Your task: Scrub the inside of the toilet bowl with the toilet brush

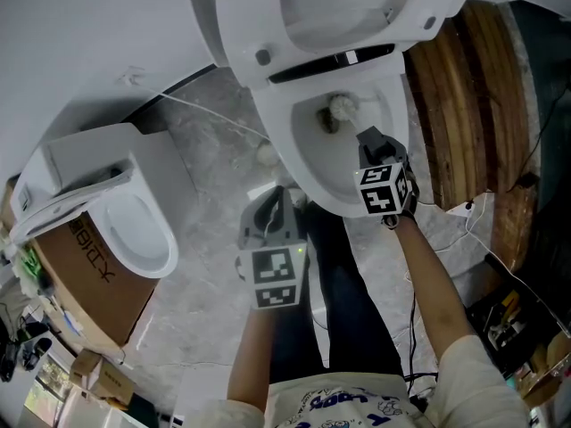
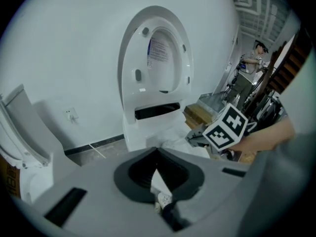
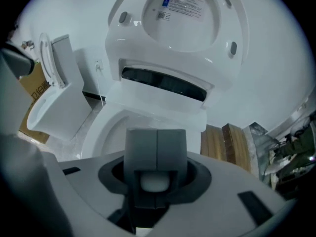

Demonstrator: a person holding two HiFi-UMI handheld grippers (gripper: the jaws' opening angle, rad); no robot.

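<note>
A white toilet [image 1: 268,105] stands with lid and seat [image 1: 357,7] raised. In the head view the brush's bristle head [image 1: 341,107] lies inside the bowl near the drain. My right gripper [image 1: 368,138] hangs over the bowl's front, shut on the brush handle; in the right gripper view [image 3: 157,132] the jaws meet, and the white handle end [image 3: 154,181] shows behind them. The left gripper [image 1: 274,196] hovers above the floor beside the bowl's front rim, its jaws together and holding nothing. In the left gripper view [image 2: 158,153] the toilet's raised lid [image 2: 155,63] faces me.
A second toilet [image 1: 134,226] rests on a cardboard box [image 1: 89,279] to the left. Wooden planks [image 1: 464,105] lean at the right of the bowl. A thin white cable [image 1: 214,119] crosses the marble floor. Clutter and cables lie at the lower right [image 1: 508,315].
</note>
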